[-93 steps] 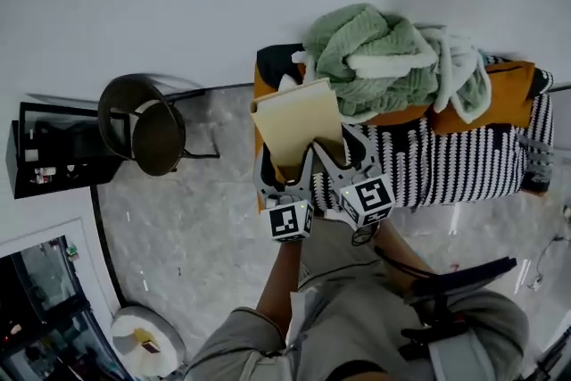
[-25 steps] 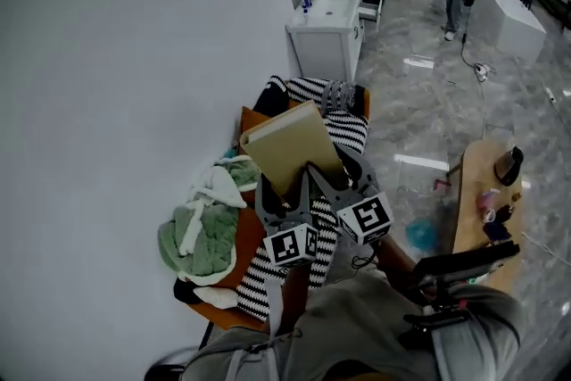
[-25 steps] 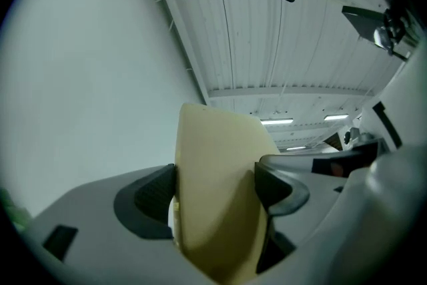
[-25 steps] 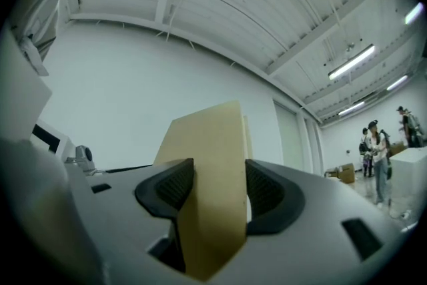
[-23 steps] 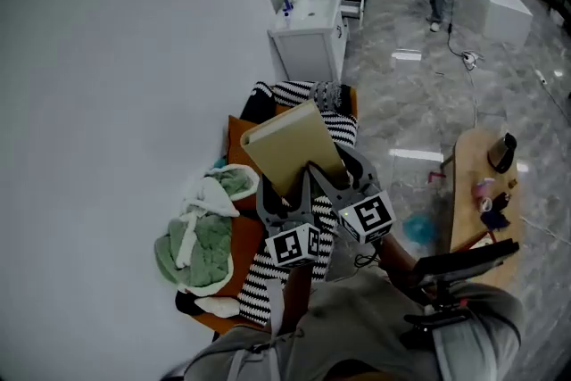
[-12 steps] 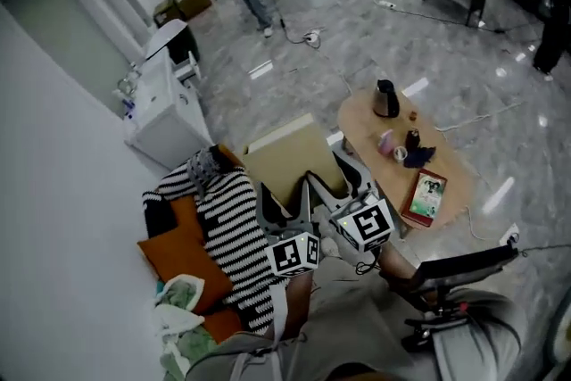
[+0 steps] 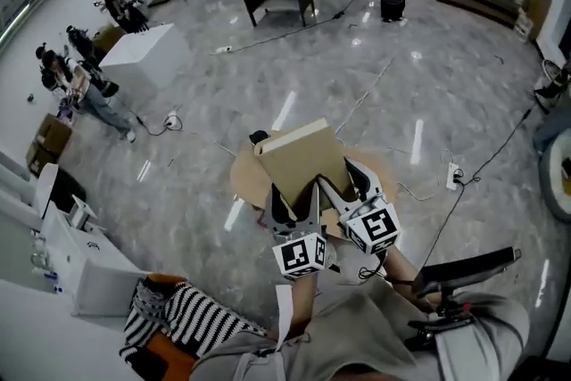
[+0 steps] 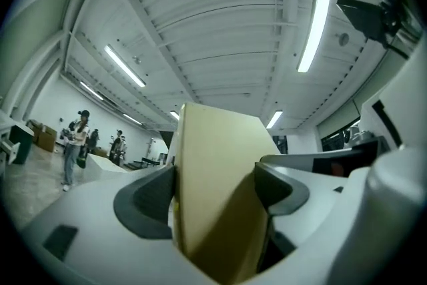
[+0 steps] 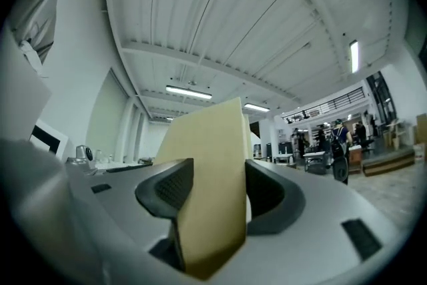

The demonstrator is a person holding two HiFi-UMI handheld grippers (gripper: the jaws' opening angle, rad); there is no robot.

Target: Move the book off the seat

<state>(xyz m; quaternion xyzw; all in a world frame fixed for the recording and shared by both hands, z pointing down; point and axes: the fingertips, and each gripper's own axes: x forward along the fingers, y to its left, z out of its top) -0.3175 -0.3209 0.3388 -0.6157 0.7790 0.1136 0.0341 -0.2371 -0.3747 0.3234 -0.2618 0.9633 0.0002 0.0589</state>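
Observation:
A tan hardcover book (image 7: 303, 161) is held up in the air between both grippers, its far corner tilted away from me. My left gripper (image 7: 287, 210) is shut on its near left edge and my right gripper (image 7: 352, 192) on its near right edge. In the left gripper view the book (image 8: 213, 190) fills the gap between the dark pads (image 8: 150, 200). In the right gripper view the book (image 9: 210, 183) is likewise clamped between the pads (image 9: 170, 187). The book hangs over a round wooden table (image 7: 243, 178). The seat, a sofa with a striped blanket (image 7: 178, 321), lies behind at the lower left.
A dark kettle (image 7: 259, 137) stands on the table just past the book's left corner. A white cabinet (image 7: 80, 268) stands left of the sofa. Cables (image 7: 482, 161) cross the grey floor on the right. People (image 7: 85, 94) and a white block (image 7: 138, 58) are far off at the left.
The view has swung away from the sofa toward the open room. The book stays clamped in both grippers and now hangs over the round table instead of the sofa.

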